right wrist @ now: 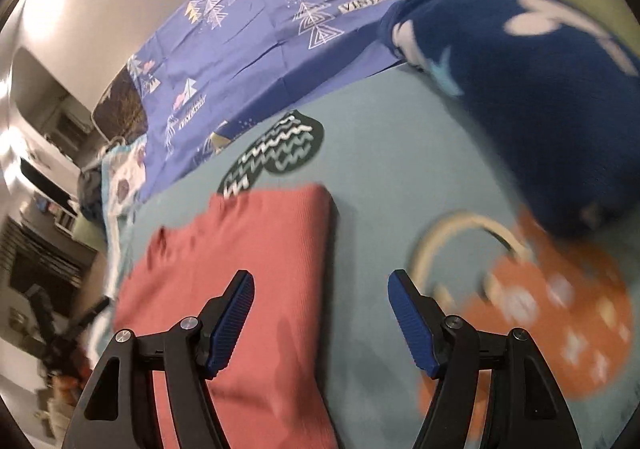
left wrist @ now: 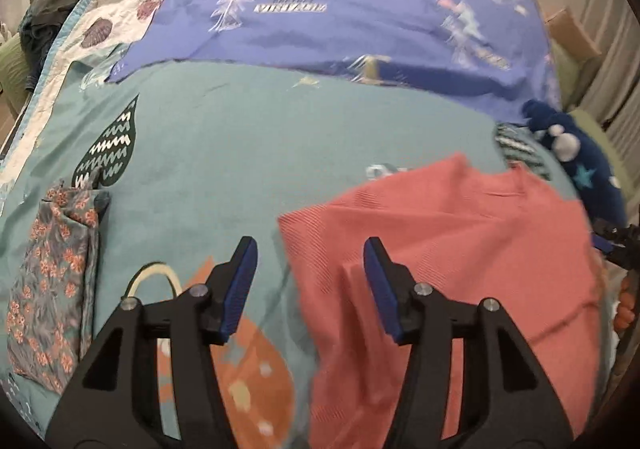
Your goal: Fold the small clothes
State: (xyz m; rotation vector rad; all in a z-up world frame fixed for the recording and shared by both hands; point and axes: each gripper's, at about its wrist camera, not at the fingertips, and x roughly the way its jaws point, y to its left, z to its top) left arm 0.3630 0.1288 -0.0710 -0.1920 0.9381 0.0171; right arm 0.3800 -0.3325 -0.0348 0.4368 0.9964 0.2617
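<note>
1. In the left wrist view the floral folded garment (left wrist: 52,289) lies near the bed's left edge on the teal bedspread (left wrist: 248,137); its lower end is cut off by the round rim of the lens.
2. The right side of that view is smeared, so the black frame and orange bits at the edge cannot be identified.
3. The dark blue starred garment (left wrist: 588,169) at the bed's right edge is partly cut off and blurred in both views.
4. In the right wrist view the room beyond the bed's left edge is dim and streaked; the items there are hard to make out.
5. The purple patterned sheet (left wrist: 340,9) covers the far part of the bed.
6. The left hand-held gripper (left wrist: 310,281) points steeply down at the bed. Its blue-padded jaws are parted, with nothing between them.
7. The pink garment (left wrist: 460,249) lies flat on the bedspread toward the bed's right side; its left edge runs between the left gripper's fingers, below them, and the right finger overlaps it.
8. The right hand-held gripper (right wrist: 320,313) also tilts down, jaws wide apart and holding nothing.
9. There the pink garment (right wrist: 240,249) lies under its left finger, folded with a straight right edge, while the right finger hangs over bare bedspread.
</note>
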